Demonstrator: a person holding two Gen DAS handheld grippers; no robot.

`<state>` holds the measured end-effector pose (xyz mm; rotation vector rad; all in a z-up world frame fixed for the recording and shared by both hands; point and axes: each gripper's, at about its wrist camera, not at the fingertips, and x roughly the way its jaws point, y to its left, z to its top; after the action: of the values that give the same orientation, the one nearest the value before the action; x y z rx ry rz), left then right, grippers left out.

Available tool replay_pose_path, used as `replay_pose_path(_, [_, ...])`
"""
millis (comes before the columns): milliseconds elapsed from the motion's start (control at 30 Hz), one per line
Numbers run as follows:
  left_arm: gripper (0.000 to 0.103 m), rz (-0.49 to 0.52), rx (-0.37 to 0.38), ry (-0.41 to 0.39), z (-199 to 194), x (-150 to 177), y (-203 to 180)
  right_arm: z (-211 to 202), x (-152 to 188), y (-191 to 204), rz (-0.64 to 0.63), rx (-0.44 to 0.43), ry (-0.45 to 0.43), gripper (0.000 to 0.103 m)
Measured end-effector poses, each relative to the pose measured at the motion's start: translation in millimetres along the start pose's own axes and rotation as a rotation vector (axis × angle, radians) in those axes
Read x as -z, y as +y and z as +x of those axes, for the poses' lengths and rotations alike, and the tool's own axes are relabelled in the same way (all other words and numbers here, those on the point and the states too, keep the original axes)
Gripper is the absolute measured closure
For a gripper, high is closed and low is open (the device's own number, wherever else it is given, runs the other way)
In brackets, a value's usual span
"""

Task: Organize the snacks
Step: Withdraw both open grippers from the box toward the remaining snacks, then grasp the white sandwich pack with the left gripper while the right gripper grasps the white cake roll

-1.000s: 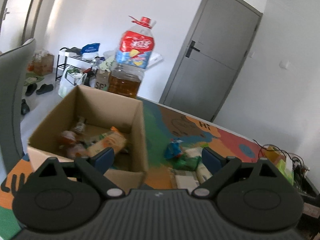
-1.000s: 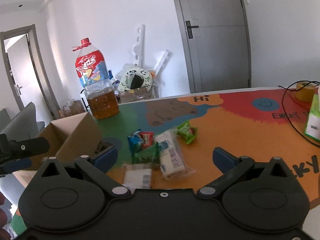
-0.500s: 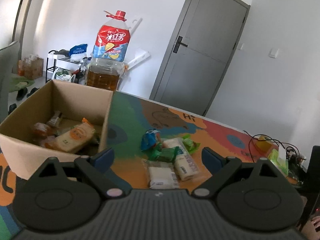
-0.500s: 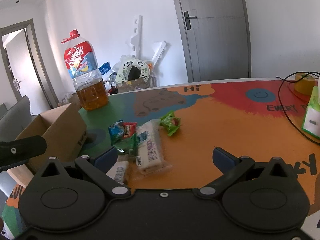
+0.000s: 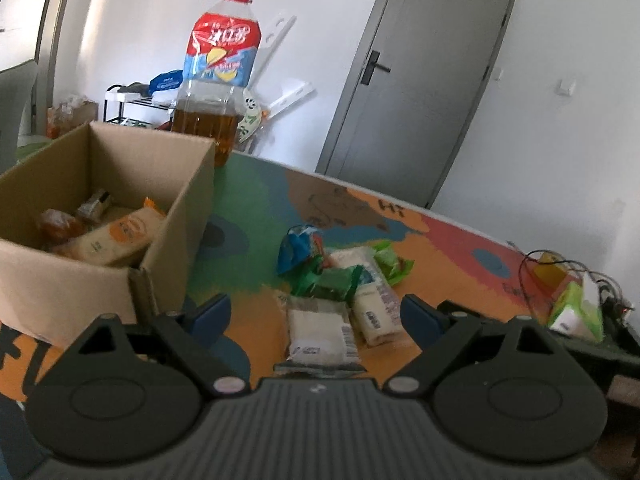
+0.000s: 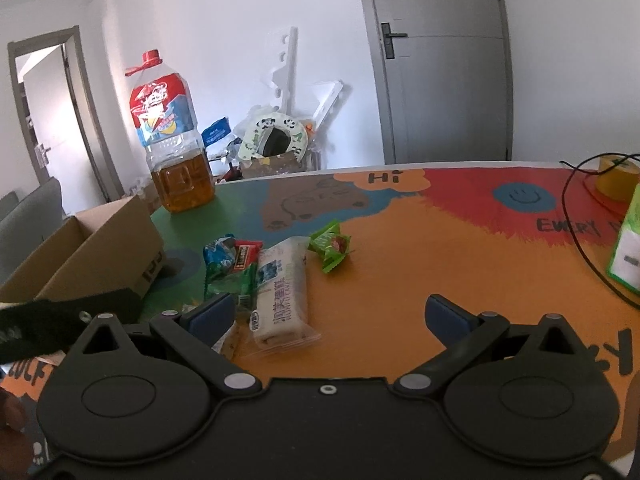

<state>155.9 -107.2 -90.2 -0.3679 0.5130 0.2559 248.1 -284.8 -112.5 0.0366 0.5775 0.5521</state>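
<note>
An open cardboard box (image 5: 172, 216) at the left holds several snacks, among them an orange-labelled pack (image 5: 116, 236). A pile of loose snacks lies on the table: a white pack (image 5: 318, 330), a long white pack (image 6: 282, 288), a blue pack (image 5: 298, 246), a dark green pack (image 5: 334, 280) and a light green pack (image 6: 330, 246). My left gripper (image 5: 316, 314) is open and empty, just before the white pack. My right gripper (image 6: 326, 314) is open and empty, over the long white pack's near end. The box also shows in the right wrist view (image 6: 100, 248).
A big oil bottle (image 5: 216, 84) stands behind the box. A green carton (image 6: 626, 244), a black cable (image 6: 576, 220) and a yellow tape roll (image 6: 616, 176) are at the table's right. The left gripper's body (image 6: 60, 320) shows at the left of the right wrist view.
My left gripper has swung right from over the box towards the snack pile. My right gripper has moved closer to the pile. Both stay open.
</note>
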Motion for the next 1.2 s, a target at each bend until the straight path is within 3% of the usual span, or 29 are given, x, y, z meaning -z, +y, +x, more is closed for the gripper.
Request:
replay_pose_path(267, [0.015,0.003,-0.046,0.030,25.6,6.7,-5.3,25.0,-5.0,-9.7,-0.025,-0.016,0.033,0.003])
replay_pose_path(467, [0.017,0.016,-0.072,0.061,45.6,12.5,-10.0,37.0,2.7,-30.4,0.043,-0.052,0.039,0.004])
replay_pose_path(733, [0.018,0.026,-0.102,0.094,68.7,23.2,-14.6,33.8,4.2,-40.4,0.072,-0.038,0.021,0.006])
replay_pose_path(833, [0.029,0.064,-0.124,0.082,68.9,25.8,-18.0,34.6,3.9,-42.0,0.086,-0.039,0.019,0.006])
replay_pose_path(900, [0.050,0.078,-0.131,0.082,68.2,25.7,-17.9,35.4,3.7,-39.6,0.078,-0.053,0.019,0.006])
replay_pose_path(1000, [0.056,0.055,-0.115,0.083,65.5,23.2,-11.7,39.8,3.6,-35.9,0.070,-0.057,0.031,0.006])
replay_pose_path(1200, [0.057,0.015,-0.107,0.072,58.1,22.8,-1.2,49.3,4.8,-22.7,0.037,-0.055,0.044,0.007])
